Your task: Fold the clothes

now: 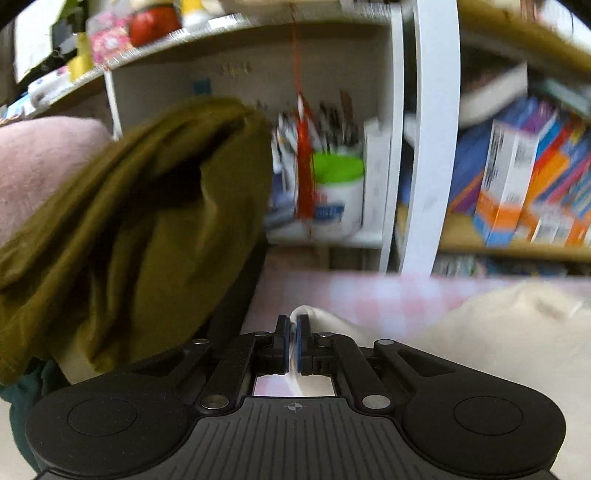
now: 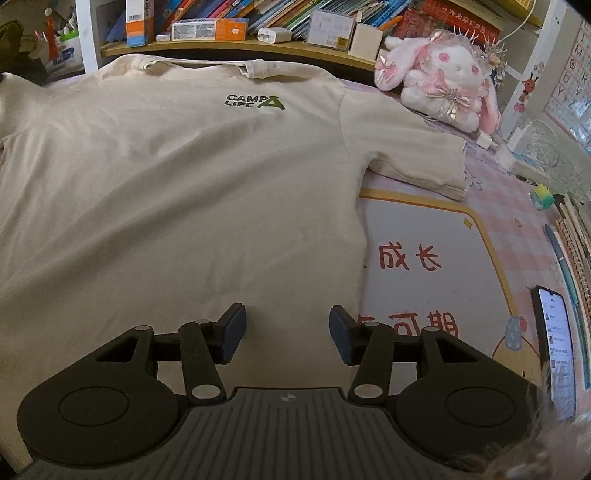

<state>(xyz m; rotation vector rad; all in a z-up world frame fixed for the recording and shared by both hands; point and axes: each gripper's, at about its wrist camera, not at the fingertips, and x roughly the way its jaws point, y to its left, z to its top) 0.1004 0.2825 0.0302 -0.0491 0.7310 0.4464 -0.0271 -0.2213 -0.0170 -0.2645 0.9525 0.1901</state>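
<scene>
1. The cream T-shirt [image 2: 177, 192] lies spread flat, front up, on the bench [image 2: 524, 236], collar toward the bookshelf [image 2: 236, 22] at the back; its green "CAMP LIFE" print [image 2: 255, 101] faces up
2. The right hand-held gripper [image 2: 287, 330] hangs over the shirt's lower part near its right side seam, its blue-padded fingers [image 2: 232, 330] spread wide with nothing between them
3. The left hand-held gripper [image 1: 293, 341] is pinched closed on a fold of the same cream cloth, which pokes up between the pads
4. In the blurred left wrist view an olive-green garment [image 1: 147, 229] hangs in a bunch to the left
5. A plush rabbit [image 2: 439, 85] sits at the bench's far right, and a lit phone [image 2: 557, 350] lies at the right edge
</scene>
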